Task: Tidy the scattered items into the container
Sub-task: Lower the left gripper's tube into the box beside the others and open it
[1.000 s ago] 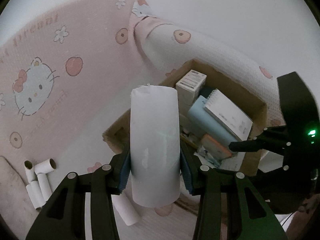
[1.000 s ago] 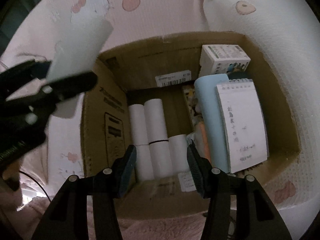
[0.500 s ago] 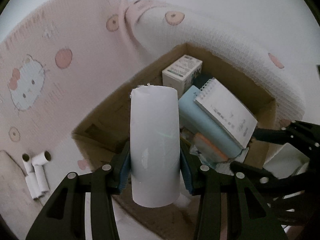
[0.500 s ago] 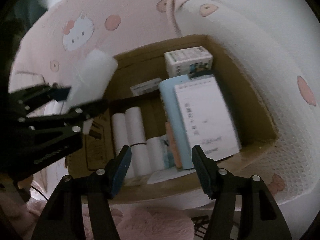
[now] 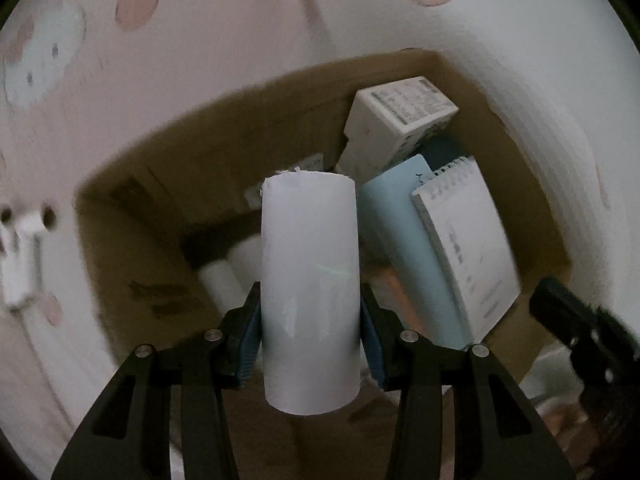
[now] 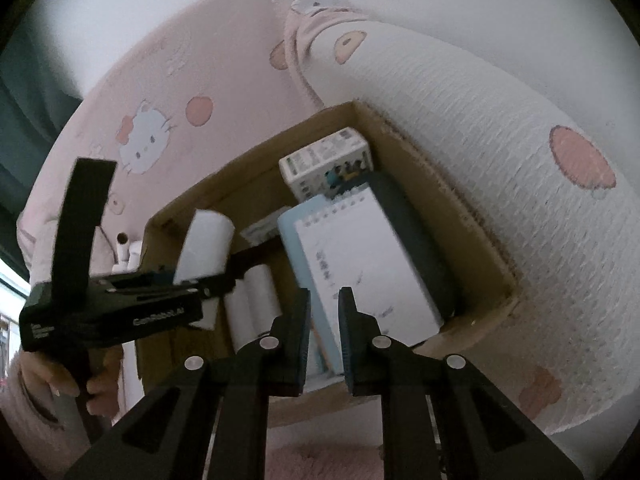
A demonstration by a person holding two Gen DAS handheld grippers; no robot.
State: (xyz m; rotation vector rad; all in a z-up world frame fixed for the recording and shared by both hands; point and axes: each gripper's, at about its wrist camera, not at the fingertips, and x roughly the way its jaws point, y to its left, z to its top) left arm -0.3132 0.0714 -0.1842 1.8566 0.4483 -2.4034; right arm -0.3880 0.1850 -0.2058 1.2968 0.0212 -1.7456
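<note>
While over the box: left gripper (image 5: pixel 310 320) clamps a white paper roll (image 5: pixel 309 288)
Right gripper (image 6: pixel 324 316): narrow gap, holding nothing
Cardboard box (image 6: pixel 472 224): notepad (image 6: pixel 368 264) inside

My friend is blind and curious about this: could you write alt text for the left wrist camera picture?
A two-finger gripper holds a white paper roll upright over an open cardboard box resting on pink cartoon-print bedding. Inside the box are more white rolls, a white carton, a light blue book and a spiral notepad; the picture is somewhat blurred.
</note>
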